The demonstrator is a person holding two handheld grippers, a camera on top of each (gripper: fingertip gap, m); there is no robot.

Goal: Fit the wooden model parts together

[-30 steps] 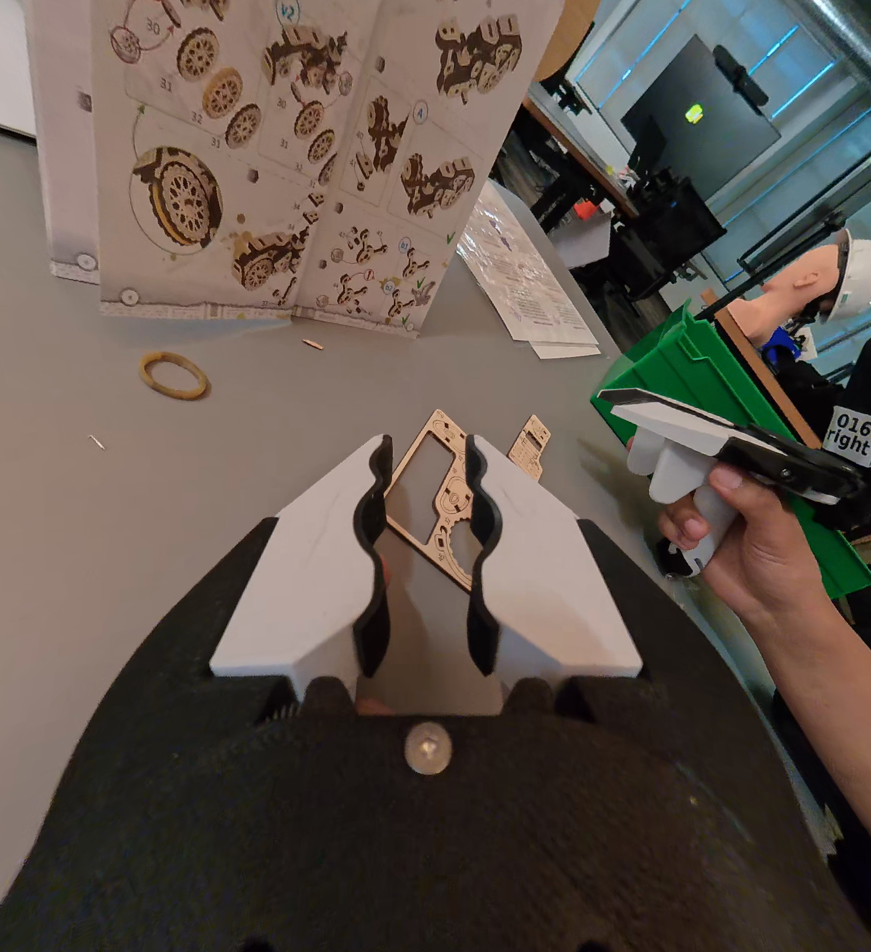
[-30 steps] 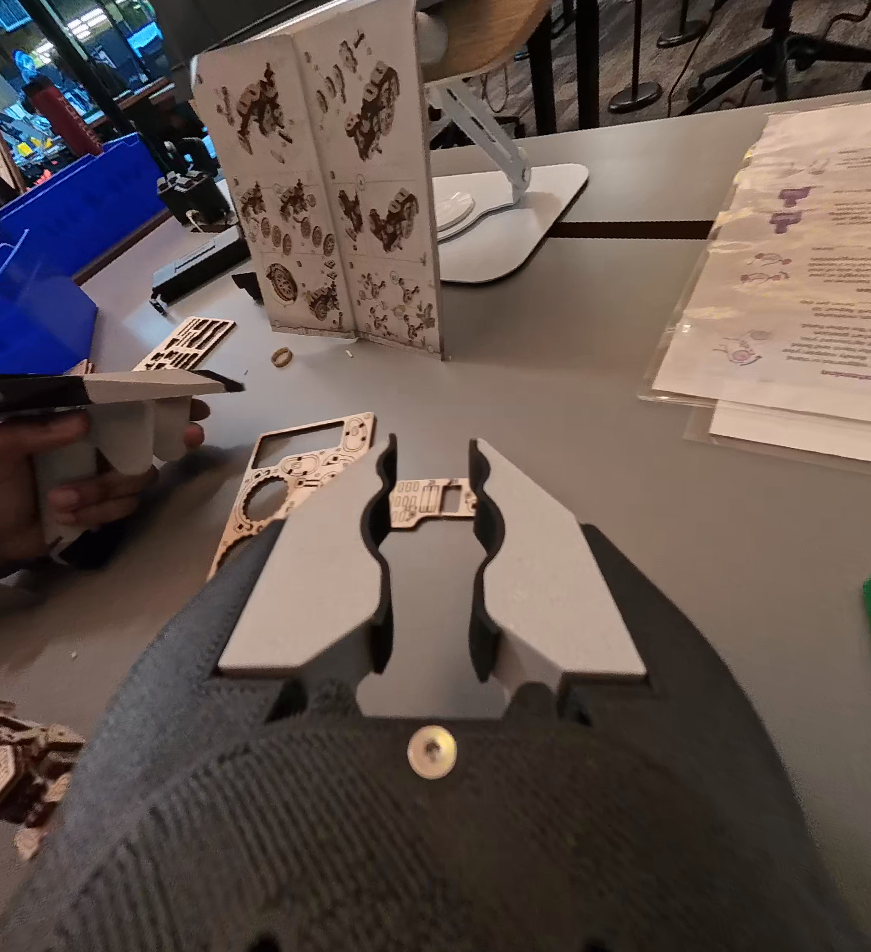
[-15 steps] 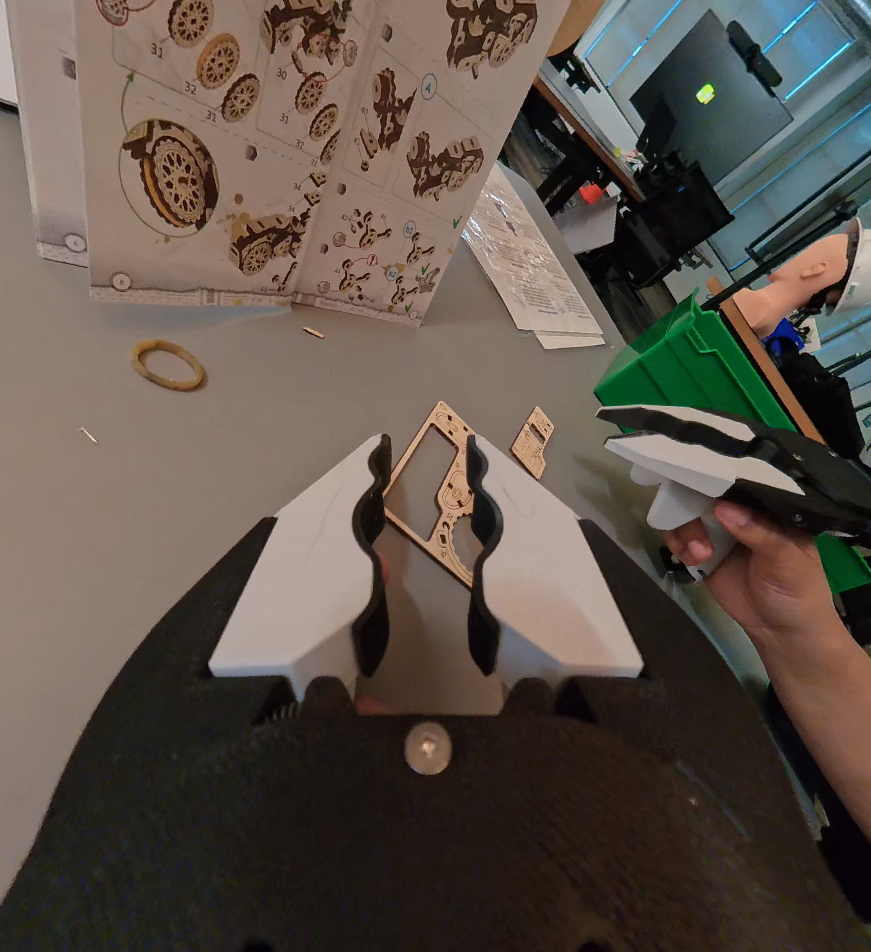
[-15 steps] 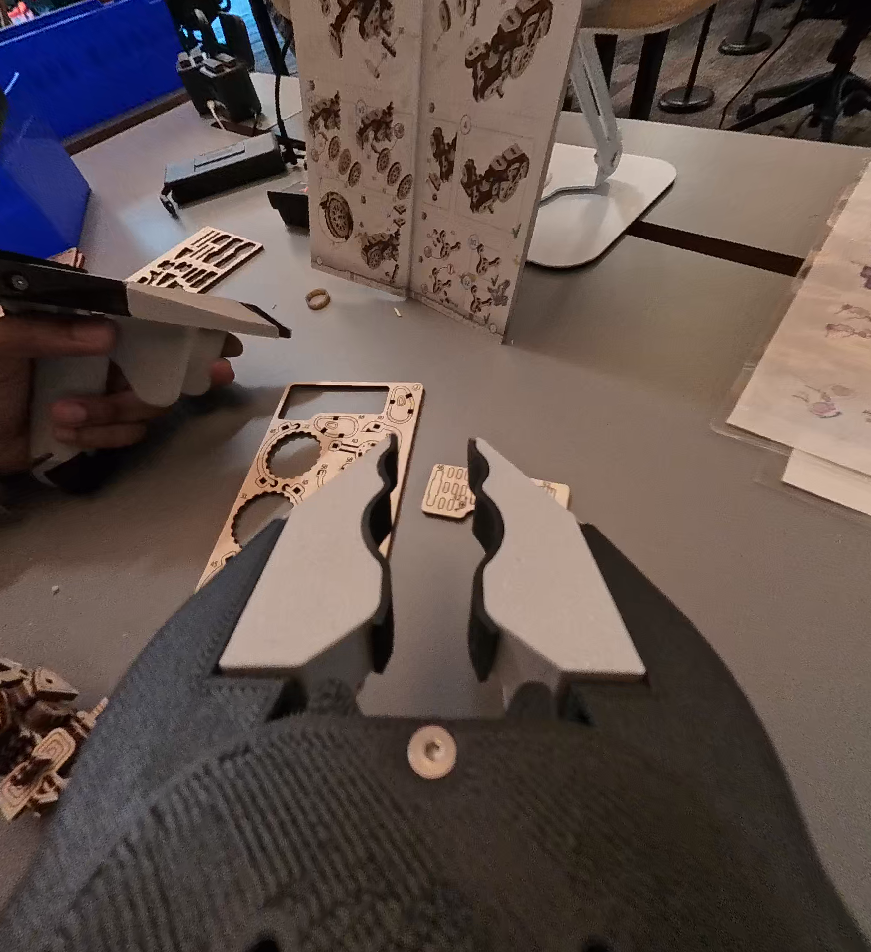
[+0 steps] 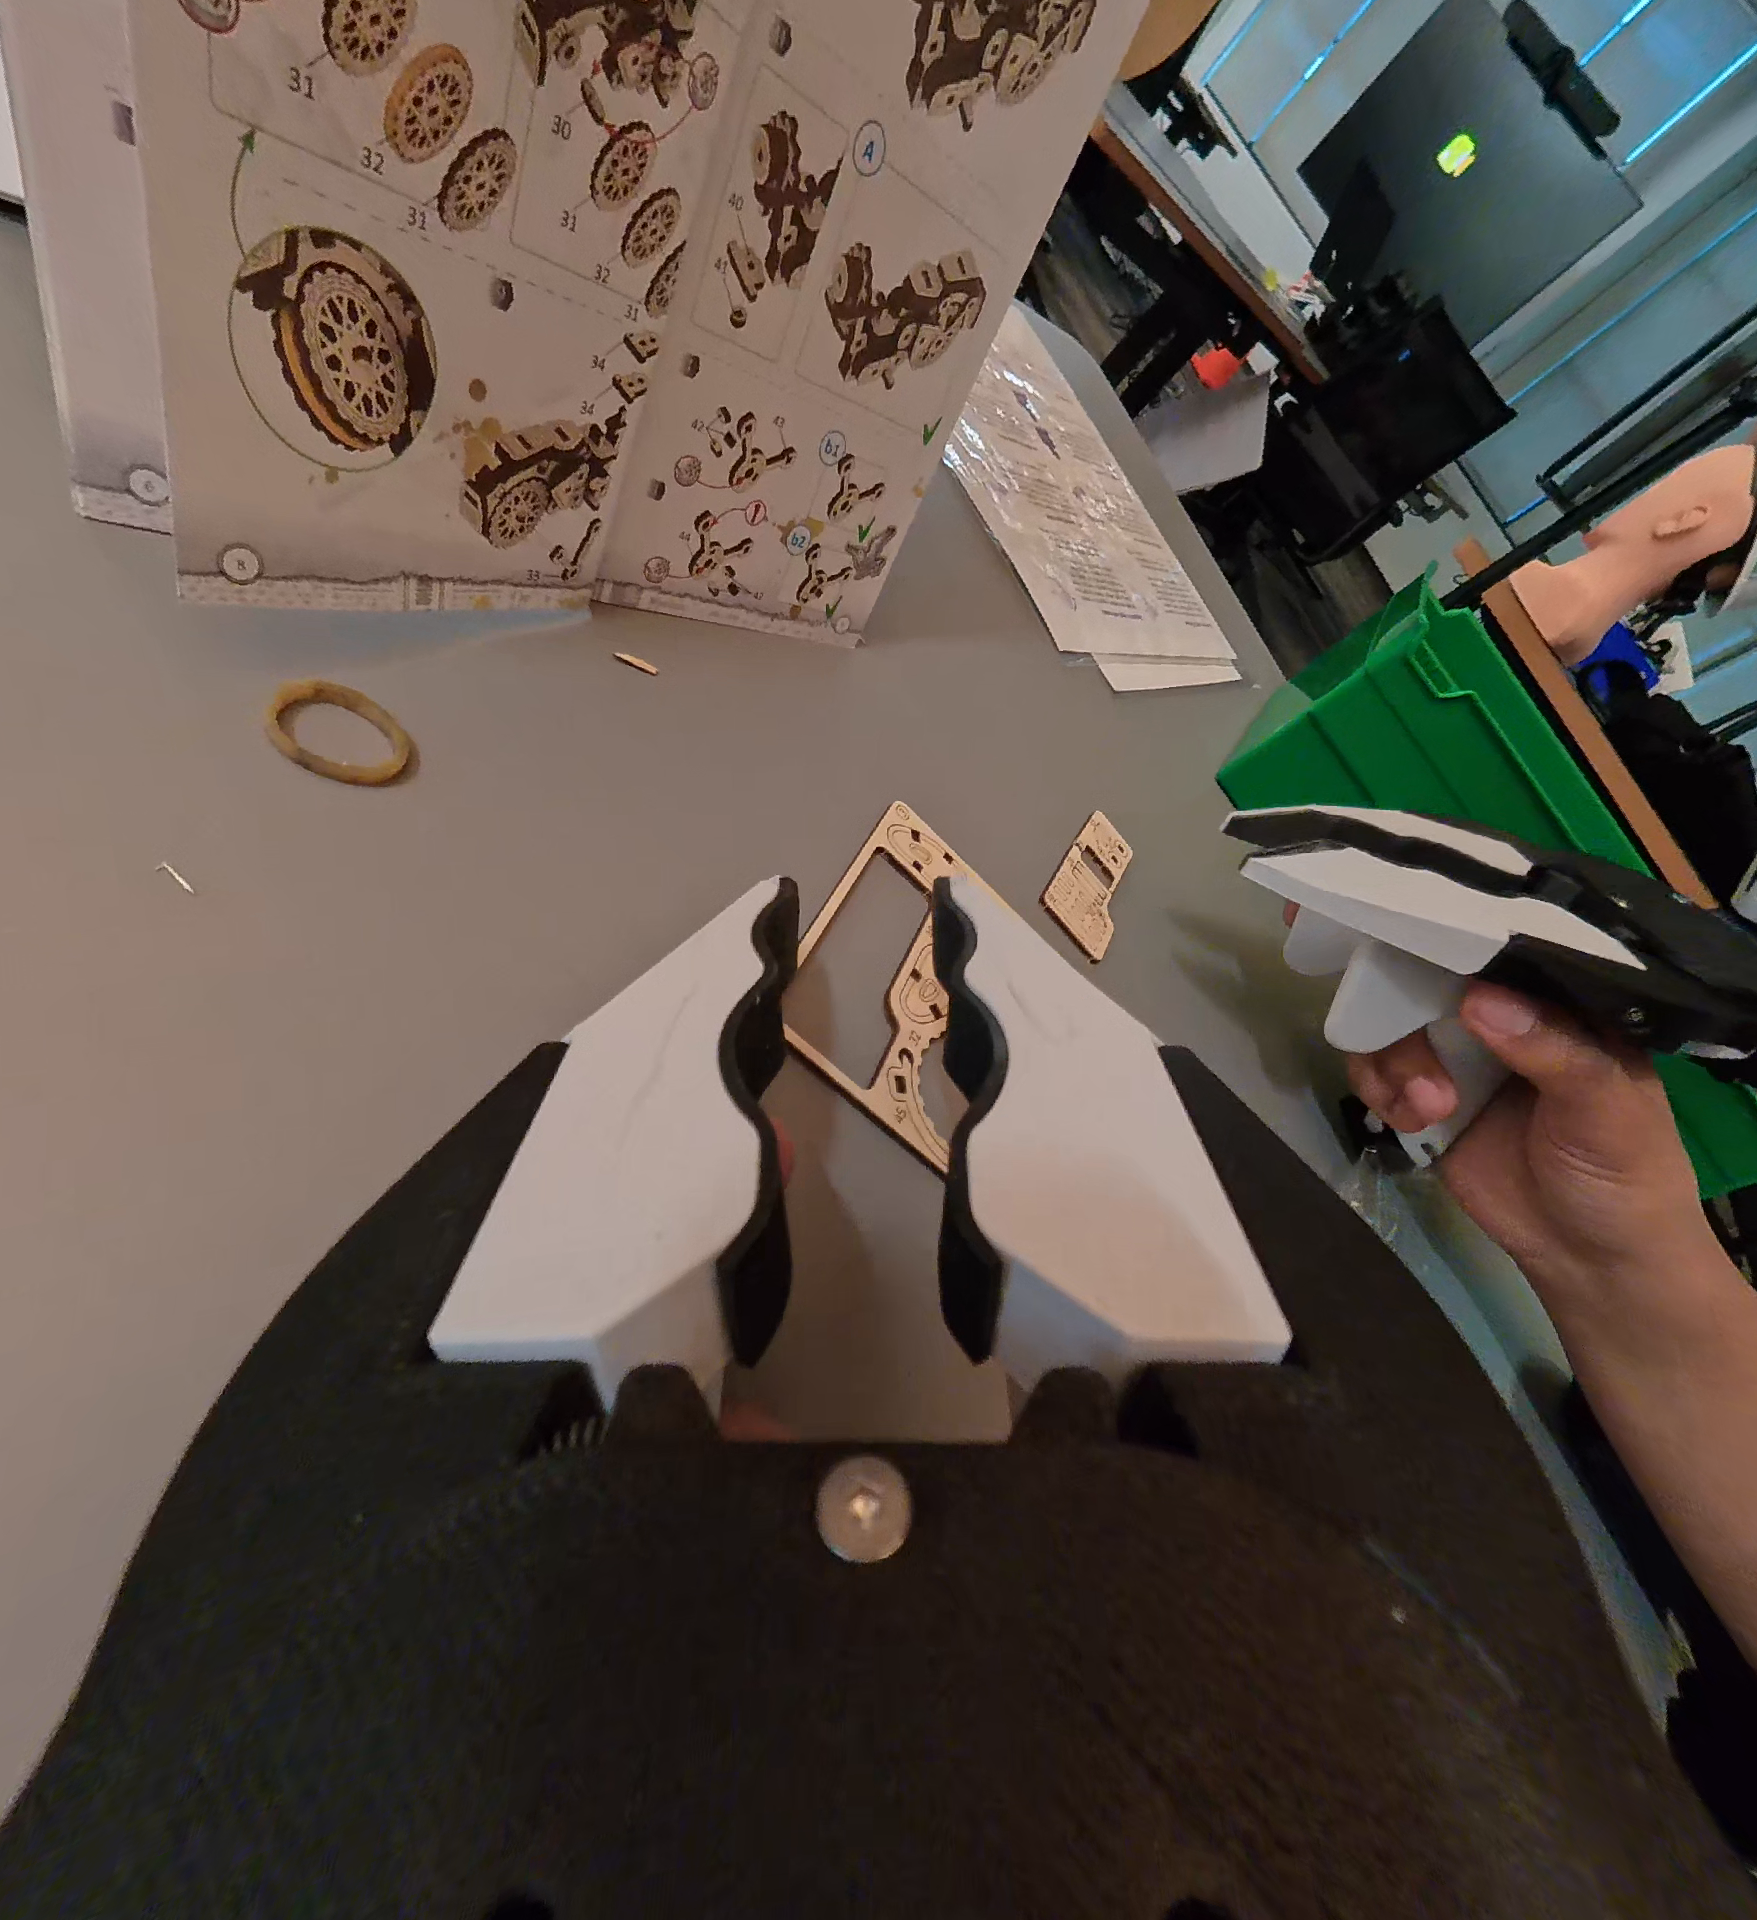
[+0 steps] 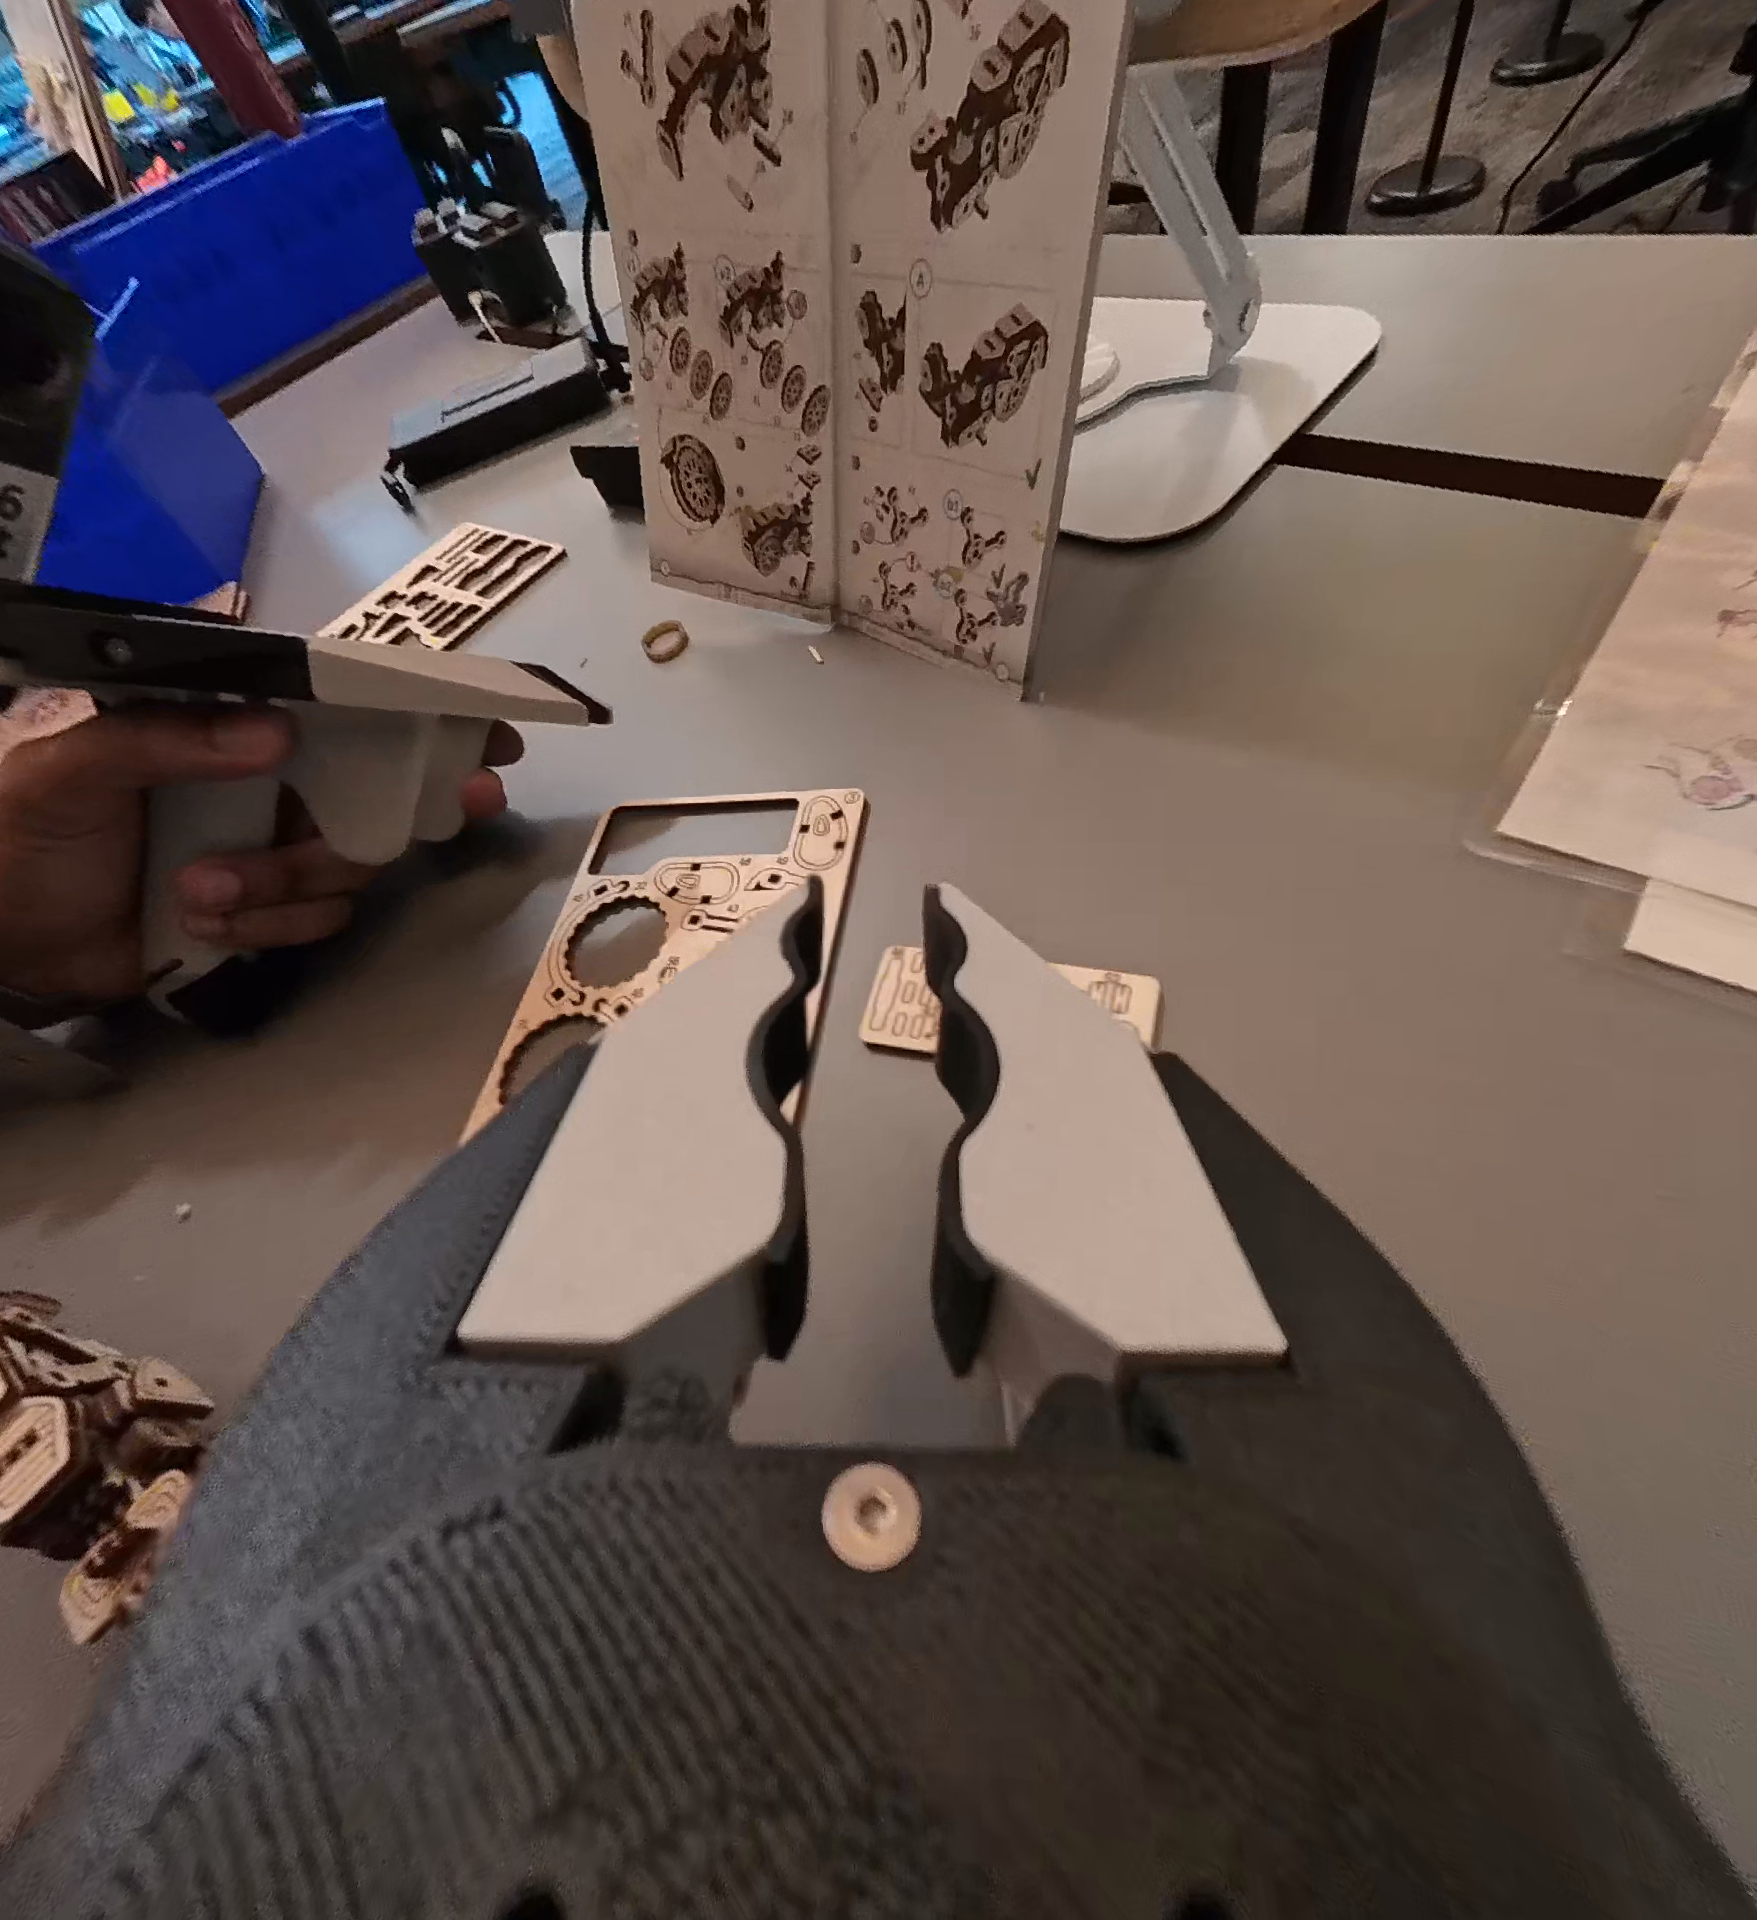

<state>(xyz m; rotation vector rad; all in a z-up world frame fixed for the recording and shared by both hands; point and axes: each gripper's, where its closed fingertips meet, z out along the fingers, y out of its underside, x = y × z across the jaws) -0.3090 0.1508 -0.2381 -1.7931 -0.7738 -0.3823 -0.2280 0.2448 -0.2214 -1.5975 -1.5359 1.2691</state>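
A thin wooden parts sheet (image 6: 687, 914) with cut-out holes lies flat on the grey table; it also shows in the left wrist view (image 5: 905, 987). A small wooden piece (image 6: 900, 1003) lies just right of it, seen too in the left wrist view (image 5: 1087, 899). A partly built wooden model (image 6: 32, 1434) sits at the near left. My left gripper (image 5: 863, 899) is open and empty above the sheet's near end. My right gripper (image 6: 869, 899) is open and empty, above the gap between sheet and small piece.
A folded instruction sheet (image 6: 853, 343) stands upright behind the parts. A tan ring (image 5: 339, 727) lies near it. Another parts sheet (image 6: 448, 587) lies far left. Laminated papers (image 6: 1705, 727) lie right. A green bin (image 5: 1456, 810) stands at the table's right edge. My hands' fingertips stand some 12 cm from each other. My right gripper's tips are some 5 cm from the small wooden piece (image 6: 900, 1003). It is also in sight in the left wrist view (image 5: 1085, 923). The partly built wooden model (image 6: 32, 1434) lies around 15 cm away from my right fingertips.
My right gripper has swung left and come nearer the parts sheet and small piece. My left gripper has edged forward a little. Both stay open.
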